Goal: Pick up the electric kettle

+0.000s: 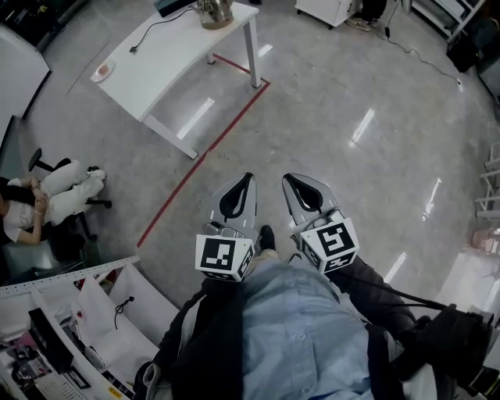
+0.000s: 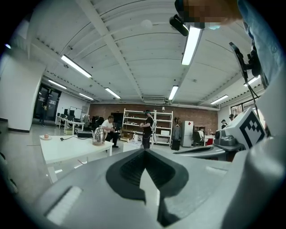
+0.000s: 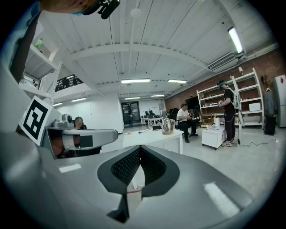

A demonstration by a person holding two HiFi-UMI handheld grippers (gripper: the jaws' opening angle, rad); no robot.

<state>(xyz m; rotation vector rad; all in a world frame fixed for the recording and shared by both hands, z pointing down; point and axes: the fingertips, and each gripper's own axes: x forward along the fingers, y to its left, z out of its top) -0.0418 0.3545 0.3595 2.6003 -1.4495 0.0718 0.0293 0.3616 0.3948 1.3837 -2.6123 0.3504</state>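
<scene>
The metal electric kettle [image 1: 214,12] stands at the far end of a white table [image 1: 168,55], well ahead of me across the floor. In the left gripper view the kettle [image 2: 98,135] appears small on the table [image 2: 67,149], left of centre. The right gripper view shows the kettle [image 3: 167,126] on the table [image 3: 152,137], just right of centre. My left gripper [image 1: 248,178] and right gripper [image 1: 287,180] are held side by side near my body, both shut and empty, far from the kettle. The left gripper [image 2: 144,150] and the right gripper [image 3: 140,147] each have their jaw tips touching.
A red tape line [image 1: 205,152] runs across the floor past the table. A small dish [image 1: 102,72] and a cable [image 1: 152,31] lie on the table. A person sits on a chair [image 1: 47,199] at left. A standing person [image 2: 146,129] and shelving [image 2: 158,126] are beyond.
</scene>
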